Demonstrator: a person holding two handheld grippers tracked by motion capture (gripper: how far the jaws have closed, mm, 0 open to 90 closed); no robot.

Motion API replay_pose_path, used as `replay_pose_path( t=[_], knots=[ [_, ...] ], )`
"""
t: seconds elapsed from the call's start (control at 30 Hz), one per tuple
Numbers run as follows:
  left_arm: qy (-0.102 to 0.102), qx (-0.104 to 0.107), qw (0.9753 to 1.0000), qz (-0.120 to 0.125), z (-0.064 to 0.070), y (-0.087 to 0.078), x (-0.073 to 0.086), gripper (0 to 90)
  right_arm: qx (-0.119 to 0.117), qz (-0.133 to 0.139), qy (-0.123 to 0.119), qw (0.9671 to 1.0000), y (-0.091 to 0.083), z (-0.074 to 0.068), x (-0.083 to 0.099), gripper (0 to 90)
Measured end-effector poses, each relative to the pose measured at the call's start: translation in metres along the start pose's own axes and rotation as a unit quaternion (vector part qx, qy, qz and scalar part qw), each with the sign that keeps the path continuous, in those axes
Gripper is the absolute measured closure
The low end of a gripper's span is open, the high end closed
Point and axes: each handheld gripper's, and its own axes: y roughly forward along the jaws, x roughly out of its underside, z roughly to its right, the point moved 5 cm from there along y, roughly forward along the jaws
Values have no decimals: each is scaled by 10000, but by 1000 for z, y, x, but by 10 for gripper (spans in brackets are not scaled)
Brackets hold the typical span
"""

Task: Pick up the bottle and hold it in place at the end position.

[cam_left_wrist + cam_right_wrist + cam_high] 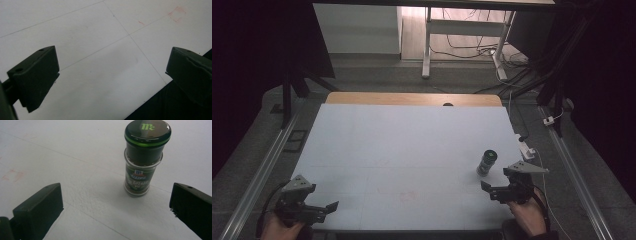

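A small spice jar with a dark green lid stands upright on the white table at the right. The right gripper view has the spice jar just ahead of my jaws, a little right of centre. My right gripper is open, low over the table just in front of the jar, not touching it. In its own view the right gripper has nothing between its jaws. My left gripper is open near the front left edge, and the left gripper spans bare table.
Faint red marks lie on the table near the front centre. A white plug and cable rest at the table's right edge. Metal rails run along both sides. A desk frame with cables stands beyond the far edge.
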Motion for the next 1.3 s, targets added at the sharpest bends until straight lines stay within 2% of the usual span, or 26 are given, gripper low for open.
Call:
replay_pose_path(
  t=[0.2, 0.53, 0.83, 1.1, 1.3],
  knots=[
    [-1, 11, 10000, -4, 0, 0, 0, 0, 63, -83, 19, 9999, 10, 6, -3, 0],
    [-5, 28, 10000, -11, 0, 0, 0, 0, 329, -309, -150, 9989, 27, 18, -5, 0],
    [-15, 34, 10000, -21, 0, 0, 0, 0, 233, -385, -286, 9986, 41, 26, -8, 0],
    [6, 42, 10000, -36, 0, 1, 0, 0, 162, -489, -268, 9983, 53, 38, -7, 1],
    [13, 39, 10000, -42, 0, 1, 0, 0, 89, -634, -455, 9969, 60, 38, -5, 138]
  ],
)
